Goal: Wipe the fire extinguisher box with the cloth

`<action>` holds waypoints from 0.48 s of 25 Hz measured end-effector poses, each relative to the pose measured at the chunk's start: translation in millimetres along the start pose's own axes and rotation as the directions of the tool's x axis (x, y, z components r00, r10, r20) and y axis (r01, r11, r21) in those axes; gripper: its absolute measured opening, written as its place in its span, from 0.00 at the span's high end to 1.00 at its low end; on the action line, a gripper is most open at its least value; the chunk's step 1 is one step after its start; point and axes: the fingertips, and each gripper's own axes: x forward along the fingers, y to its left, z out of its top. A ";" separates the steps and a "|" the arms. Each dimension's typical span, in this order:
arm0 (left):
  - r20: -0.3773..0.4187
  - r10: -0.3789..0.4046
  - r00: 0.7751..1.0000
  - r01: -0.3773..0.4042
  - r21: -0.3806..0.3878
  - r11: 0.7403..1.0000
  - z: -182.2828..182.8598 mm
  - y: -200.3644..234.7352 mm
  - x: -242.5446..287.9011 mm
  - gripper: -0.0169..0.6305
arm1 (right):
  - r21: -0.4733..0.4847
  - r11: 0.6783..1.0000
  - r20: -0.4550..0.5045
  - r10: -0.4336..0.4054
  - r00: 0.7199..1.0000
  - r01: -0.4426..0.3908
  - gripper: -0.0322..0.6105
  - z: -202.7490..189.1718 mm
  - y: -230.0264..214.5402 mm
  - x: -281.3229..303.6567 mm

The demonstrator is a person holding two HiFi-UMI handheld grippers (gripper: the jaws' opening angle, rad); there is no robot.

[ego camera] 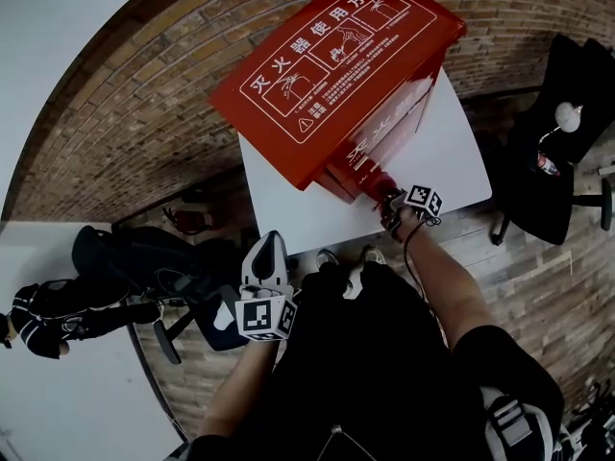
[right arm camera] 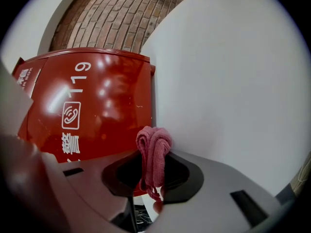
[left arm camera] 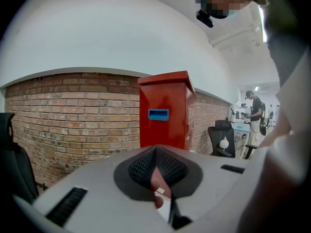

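Gripper on the right point(right arm camera: 153, 176) is clamped on the pink cloth point(right arm camera: 154, 147), right up at the red fire extinguisher box point(ego camera: 327, 75) by the white wall point(right arm camera: 228, 81). Left gripper point(left arm camera: 156, 171) is pinched together, empty, well back from the box.

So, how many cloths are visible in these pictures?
1. The pink cloth is clamped in the jaws of the right gripper, near the red fire extinguisher box. The left gripper holds none. Others may be hidden.
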 end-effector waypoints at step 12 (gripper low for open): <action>0.027 -0.013 1.000 0.013 -0.008 1.000 3.3 -4.1 1.3 0.93 | 0.067 0.988 0.023 0.141 0.990 -0.142 0.79 -0.4 37.0 -17.3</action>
